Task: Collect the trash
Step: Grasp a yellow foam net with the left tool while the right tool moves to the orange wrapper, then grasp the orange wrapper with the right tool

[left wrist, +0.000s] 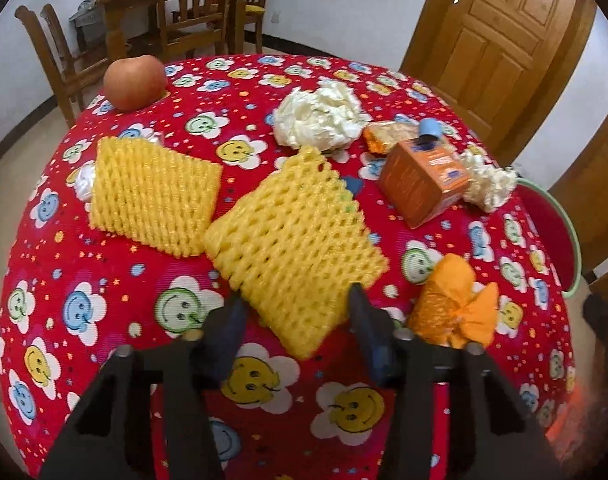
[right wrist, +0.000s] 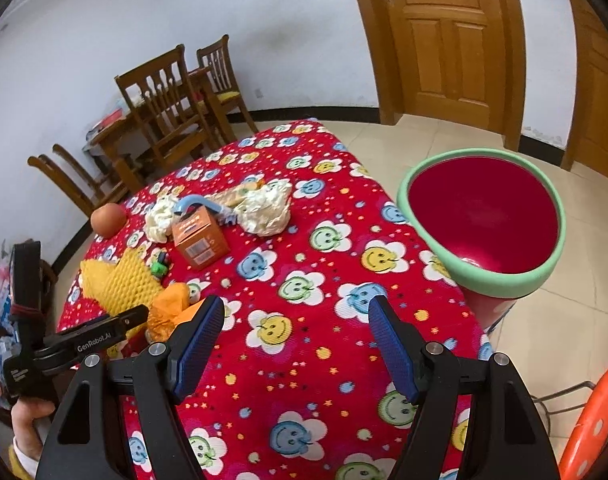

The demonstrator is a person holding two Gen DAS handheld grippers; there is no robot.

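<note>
My left gripper [left wrist: 298, 310] is open, its jaws on either side of the near corner of a yellow foam fruit net [left wrist: 292, 244] on the red tablecloth. A second yellow net [left wrist: 152, 192] lies to its left. An orange wrapper [left wrist: 456, 304] lies right of the gripper. Further back are a small orange carton [left wrist: 420, 182], a big white crumpled paper [left wrist: 316, 116] and a smaller one [left wrist: 488, 180]. My right gripper [right wrist: 296, 340] is open and empty above the cloth. The red bin with a green rim [right wrist: 484, 220] stands off the table's right edge.
An apple [left wrist: 135, 82] sits at the far left corner of the table [left wrist: 104, 320]. Wooden chairs [right wrist: 164, 116] and a wooden table stand behind. A door [right wrist: 444, 40] is at the back. An orange stool [right wrist: 596, 420] is at the near right.
</note>
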